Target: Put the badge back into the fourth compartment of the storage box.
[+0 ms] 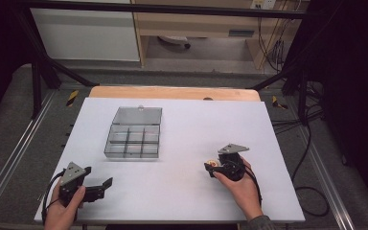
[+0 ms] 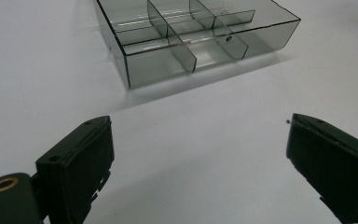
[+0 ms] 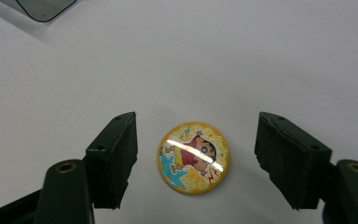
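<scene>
Near the table's front edge, the left gripper (image 1: pixel 96 188) rests by the left corner, jaws released and empty. Toward the right, the right gripper (image 3: pixel 196 158) has its jaws spread either side of a round badge (image 3: pixel 194 157), not touching it. The badge looks light, stiff and glossy, domed and probably slippery; opposite rim edges seem the best hold. Farther back, left of centre, stands a clear, hard plastic compartment box (image 1: pixel 134 139), lid open.

Yellow cartoon-print badge (image 3: pixel 194 157); smoky grey box (image 1: pixel 134 134); white table (image 1: pixel 187 191).
</scene>
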A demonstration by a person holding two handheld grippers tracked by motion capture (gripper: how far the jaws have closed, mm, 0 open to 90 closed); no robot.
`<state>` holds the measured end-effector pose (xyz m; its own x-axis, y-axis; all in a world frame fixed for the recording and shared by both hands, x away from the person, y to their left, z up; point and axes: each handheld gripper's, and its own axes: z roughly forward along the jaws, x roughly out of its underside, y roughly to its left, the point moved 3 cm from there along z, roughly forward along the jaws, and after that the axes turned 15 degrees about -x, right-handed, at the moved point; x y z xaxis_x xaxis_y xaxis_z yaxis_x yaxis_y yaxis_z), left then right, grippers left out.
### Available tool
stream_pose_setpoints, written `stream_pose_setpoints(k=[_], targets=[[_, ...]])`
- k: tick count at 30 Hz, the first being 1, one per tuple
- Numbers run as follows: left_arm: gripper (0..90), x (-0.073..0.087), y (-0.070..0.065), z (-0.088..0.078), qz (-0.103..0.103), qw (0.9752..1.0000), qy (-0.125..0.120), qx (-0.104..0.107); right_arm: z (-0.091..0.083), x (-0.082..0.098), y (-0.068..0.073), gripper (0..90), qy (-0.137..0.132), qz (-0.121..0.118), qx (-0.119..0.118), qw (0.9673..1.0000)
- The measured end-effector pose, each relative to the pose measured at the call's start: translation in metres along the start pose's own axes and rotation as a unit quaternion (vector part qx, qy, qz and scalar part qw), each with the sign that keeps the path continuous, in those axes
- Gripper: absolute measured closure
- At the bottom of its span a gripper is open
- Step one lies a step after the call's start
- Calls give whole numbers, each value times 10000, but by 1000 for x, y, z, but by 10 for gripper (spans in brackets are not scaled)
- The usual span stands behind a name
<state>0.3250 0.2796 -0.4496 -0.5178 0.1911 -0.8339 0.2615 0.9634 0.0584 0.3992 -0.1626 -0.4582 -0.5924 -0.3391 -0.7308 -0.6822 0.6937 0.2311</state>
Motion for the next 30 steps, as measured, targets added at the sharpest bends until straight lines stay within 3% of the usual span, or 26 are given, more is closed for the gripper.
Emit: stream_pose_setpoints(k=[18, 30], targets=[[75, 0, -2, 0, 39, 10000, 11, 49, 13, 4, 0, 460, 285, -156, 99, 9994], [77, 0, -2, 1, 86, 9999, 42, 76, 16, 7, 1, 469, 350, -175, 150, 9991]])
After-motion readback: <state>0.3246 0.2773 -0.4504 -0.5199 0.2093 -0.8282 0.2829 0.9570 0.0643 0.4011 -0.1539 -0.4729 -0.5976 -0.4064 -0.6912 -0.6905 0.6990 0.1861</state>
